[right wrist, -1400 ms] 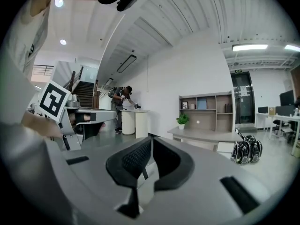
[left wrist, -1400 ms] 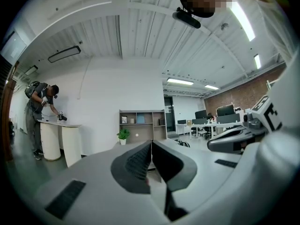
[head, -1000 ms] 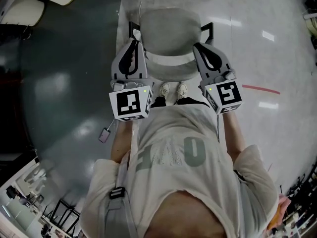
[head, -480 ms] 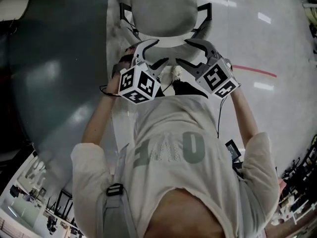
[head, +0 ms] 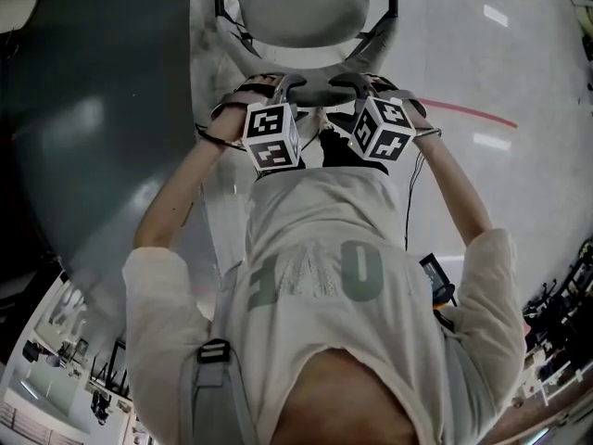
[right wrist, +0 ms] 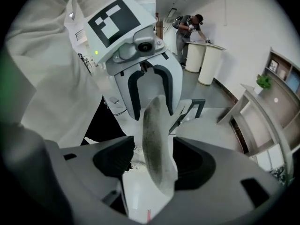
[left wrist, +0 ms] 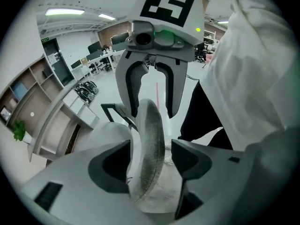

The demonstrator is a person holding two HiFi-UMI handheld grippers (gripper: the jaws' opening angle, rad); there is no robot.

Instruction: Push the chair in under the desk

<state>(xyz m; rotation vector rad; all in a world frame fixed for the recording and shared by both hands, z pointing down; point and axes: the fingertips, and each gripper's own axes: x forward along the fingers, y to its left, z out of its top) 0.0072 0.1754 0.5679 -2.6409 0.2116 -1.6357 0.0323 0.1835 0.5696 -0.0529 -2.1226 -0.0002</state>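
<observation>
Head view: chair (head: 296, 7) just ahead, backrest edge (head: 320, 83) lying crosswise between the just-opened, unclenched jaws of left gripper (head: 278, 83) and right gripper (head: 361, 83), equally near; desk unseen.

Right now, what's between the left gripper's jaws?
The chair's backrest, standing inside the left gripper's jaws, which have just been opening and don't press it; the left gripper view shows it.

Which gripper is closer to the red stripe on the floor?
Right. The right gripper, just opened, straddles the grey padded chair backrest on the side toward the red floor stripe; the left gripper, also just opened, straddles it farther away.
</observation>
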